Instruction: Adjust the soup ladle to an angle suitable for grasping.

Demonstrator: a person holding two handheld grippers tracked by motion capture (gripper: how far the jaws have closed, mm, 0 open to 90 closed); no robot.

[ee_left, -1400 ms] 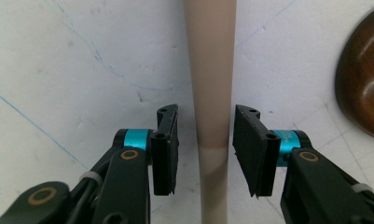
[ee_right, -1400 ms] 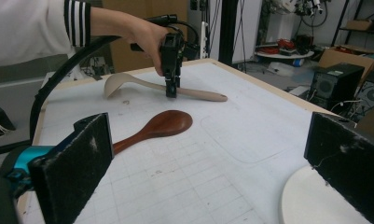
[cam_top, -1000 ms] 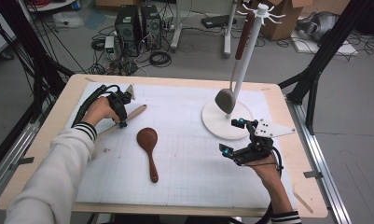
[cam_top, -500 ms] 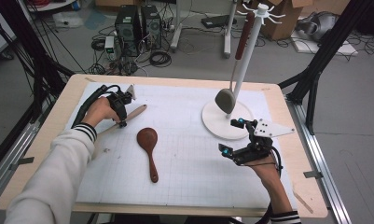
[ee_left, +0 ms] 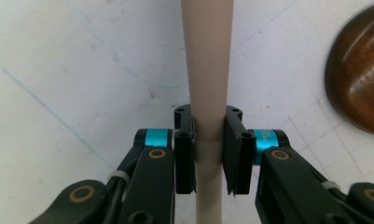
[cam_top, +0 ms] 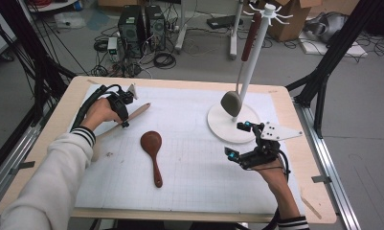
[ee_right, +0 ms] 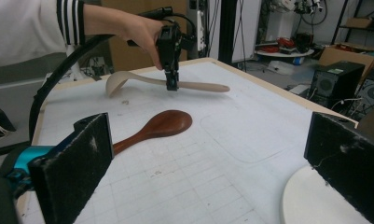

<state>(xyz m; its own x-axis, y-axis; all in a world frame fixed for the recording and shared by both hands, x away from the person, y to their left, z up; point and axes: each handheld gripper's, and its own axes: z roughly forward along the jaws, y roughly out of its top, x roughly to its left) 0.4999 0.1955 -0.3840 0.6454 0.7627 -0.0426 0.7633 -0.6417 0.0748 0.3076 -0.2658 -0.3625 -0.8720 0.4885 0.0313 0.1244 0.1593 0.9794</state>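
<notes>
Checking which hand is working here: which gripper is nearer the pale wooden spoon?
Left. The left gripper is clamped on the pale wooden spoon at its handle. The right gripper hovers open across the mat, beside the white stand base.

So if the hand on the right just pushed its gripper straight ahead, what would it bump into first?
Probably the dark wooden spoon on the mat: it lies ahead between the right gripper's open jaws. Beyond it is the pale spoon held by the left gripper. Depth is uncertain.
</notes>
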